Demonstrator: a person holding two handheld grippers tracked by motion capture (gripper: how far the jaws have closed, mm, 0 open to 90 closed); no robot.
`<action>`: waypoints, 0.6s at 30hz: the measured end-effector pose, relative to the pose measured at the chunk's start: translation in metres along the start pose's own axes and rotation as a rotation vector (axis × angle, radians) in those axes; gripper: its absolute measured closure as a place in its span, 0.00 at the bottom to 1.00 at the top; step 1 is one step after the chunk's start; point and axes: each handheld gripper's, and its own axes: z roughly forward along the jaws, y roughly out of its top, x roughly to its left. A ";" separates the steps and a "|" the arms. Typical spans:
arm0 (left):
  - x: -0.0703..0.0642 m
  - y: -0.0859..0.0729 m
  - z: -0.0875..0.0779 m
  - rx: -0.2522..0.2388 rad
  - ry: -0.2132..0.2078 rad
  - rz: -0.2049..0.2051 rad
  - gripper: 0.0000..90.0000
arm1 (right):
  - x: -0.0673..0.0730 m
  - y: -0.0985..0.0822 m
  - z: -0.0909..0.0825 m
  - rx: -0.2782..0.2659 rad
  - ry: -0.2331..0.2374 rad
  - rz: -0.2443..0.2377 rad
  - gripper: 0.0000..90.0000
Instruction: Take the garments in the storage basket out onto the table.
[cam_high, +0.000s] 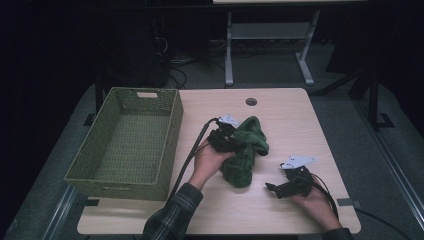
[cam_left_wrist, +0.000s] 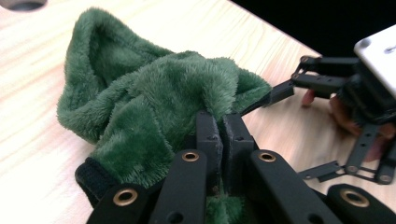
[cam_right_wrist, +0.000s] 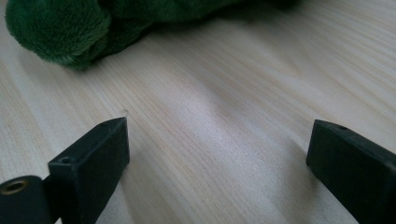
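Observation:
A fuzzy dark green garment (cam_high: 246, 151) lies bunched on the wooden table (cam_high: 295, 120) near its middle. My left gripper (cam_high: 231, 141) is shut on a fold of it; in the left gripper view the two jaws stand pressed together with green fleece (cam_left_wrist: 154, 107) pinched between them and a black cuff (cam_left_wrist: 91, 179) hanging below. My right gripper (cam_high: 276, 190) rests low over the table to the right of the garment, held in a hand, its jaws spread wide with bare wood between them. In the right gripper view the garment's edge (cam_right_wrist: 60, 28) lies ahead at the upper left.
A green woven basket (cam_high: 172, 135) stands on the table's left side, its inside bare. A round cable hole (cam_high: 251, 101) sits near the table's far edge. Beyond the table are a desk frame (cam_high: 270, 35) and cables on the dark floor.

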 end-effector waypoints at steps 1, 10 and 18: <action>0.001 -0.002 0.004 0.005 0.001 -0.004 0.97 | 0.000 0.000 0.000 0.000 0.000 -0.001 0.06; 0.006 -0.013 0.034 0.064 0.007 0.001 0.96 | 0.000 0.000 0.000 -0.002 0.001 -0.001 0.06; 0.008 -0.020 0.052 0.090 0.000 0.003 0.95 | 0.000 0.000 0.000 -0.001 0.001 -0.001 0.06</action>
